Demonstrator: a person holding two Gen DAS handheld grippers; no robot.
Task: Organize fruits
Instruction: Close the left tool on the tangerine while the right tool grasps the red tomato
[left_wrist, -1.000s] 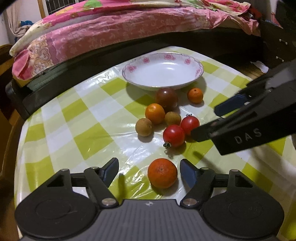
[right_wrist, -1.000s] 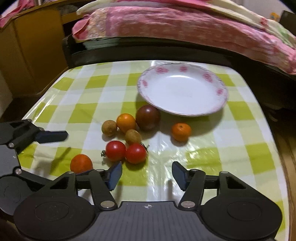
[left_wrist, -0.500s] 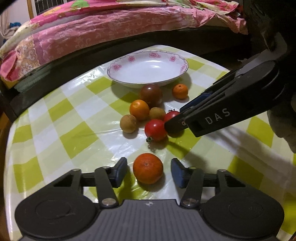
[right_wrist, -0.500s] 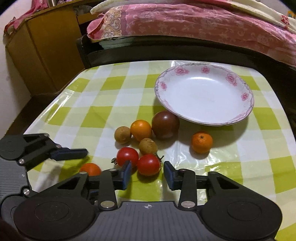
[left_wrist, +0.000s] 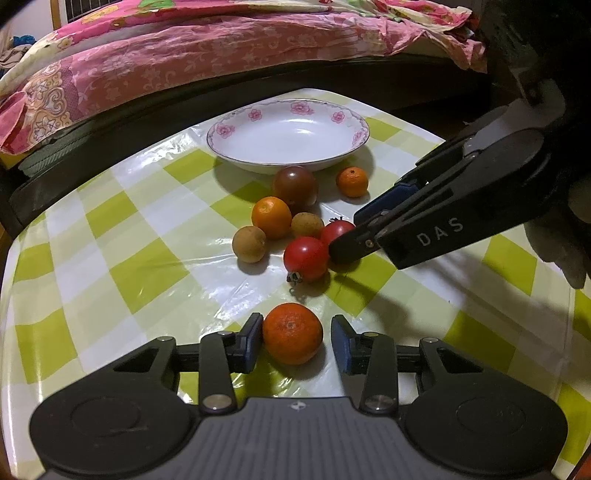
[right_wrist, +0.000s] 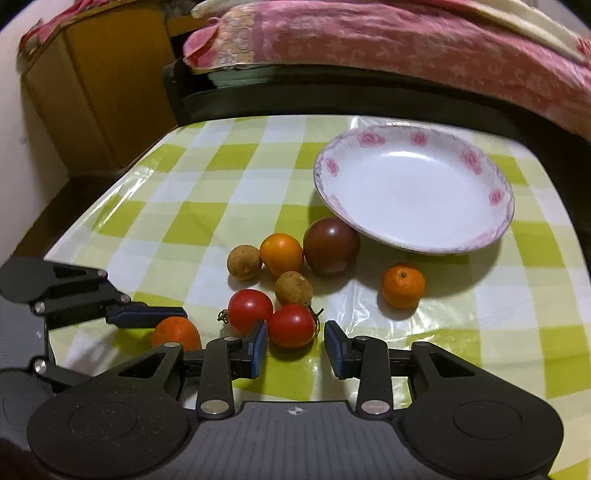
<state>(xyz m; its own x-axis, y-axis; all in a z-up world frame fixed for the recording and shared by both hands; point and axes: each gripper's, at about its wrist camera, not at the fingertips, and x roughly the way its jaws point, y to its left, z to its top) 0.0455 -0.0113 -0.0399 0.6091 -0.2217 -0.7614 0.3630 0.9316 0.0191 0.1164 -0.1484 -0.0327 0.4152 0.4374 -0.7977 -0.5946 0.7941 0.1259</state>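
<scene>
An orange mandarin (left_wrist: 292, 333) lies on the checked tablecloth between the fingers of my left gripper (left_wrist: 297, 341); the left pad touches it, the right pad stands apart. A red tomato (right_wrist: 292, 325) lies between the open fingers of my right gripper (right_wrist: 295, 345), with small gaps on both sides. A second red tomato (right_wrist: 250, 309) sits beside it. A white plate with pink flowers (right_wrist: 413, 184) stands empty at the back. The right gripper also shows in the left wrist view (left_wrist: 354, 240), at the tomatoes.
Near the plate lie a dark tomato (right_wrist: 331, 246), an orange fruit (right_wrist: 281, 254), two brown longans (right_wrist: 243, 262) and a small mandarin (right_wrist: 402, 285). A bed with pink bedding (left_wrist: 221, 55) stands behind the table. A wooden cabinet (right_wrist: 92, 92) stands at the left.
Both grippers have moved forward and narrowed. The left one now brackets the mandarin closely, the right one has come around the red tomato.
</scene>
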